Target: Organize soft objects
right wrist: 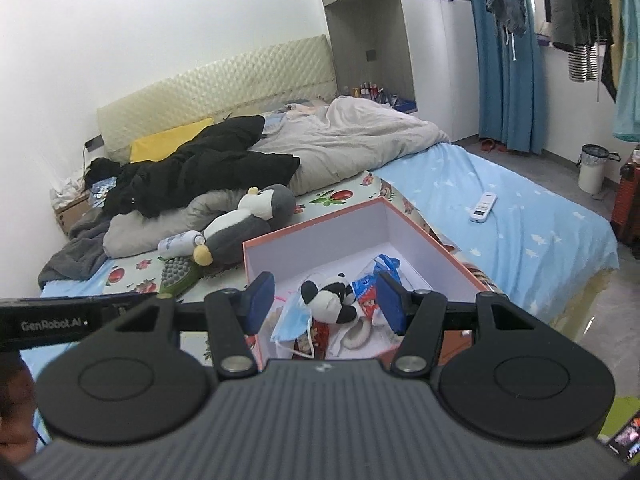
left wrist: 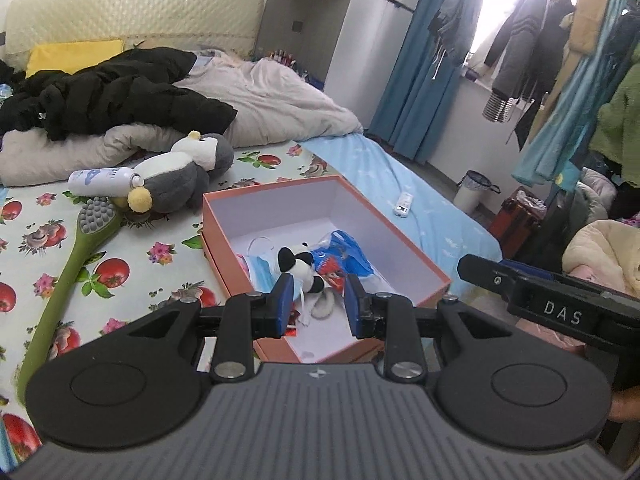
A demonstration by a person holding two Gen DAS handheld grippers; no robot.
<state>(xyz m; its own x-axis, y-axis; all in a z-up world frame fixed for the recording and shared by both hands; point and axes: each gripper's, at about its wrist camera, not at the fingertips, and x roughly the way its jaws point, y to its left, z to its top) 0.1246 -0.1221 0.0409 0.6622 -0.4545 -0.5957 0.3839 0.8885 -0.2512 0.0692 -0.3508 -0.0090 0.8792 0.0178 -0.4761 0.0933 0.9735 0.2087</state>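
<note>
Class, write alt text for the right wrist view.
An open tool hovers over an orange box on a bed, holding a panda plush and a face mask. A penguin plush lies beyond the box.

The room is bright. Strong daylight comes through the window (left wrist: 508, 12) and glares white in the left wrist view. The wall (right wrist: 120, 40) looks evenly lit. Straight lines bend near the edges. Shadows are soft, and far things look a bit fuzzy.
</note>
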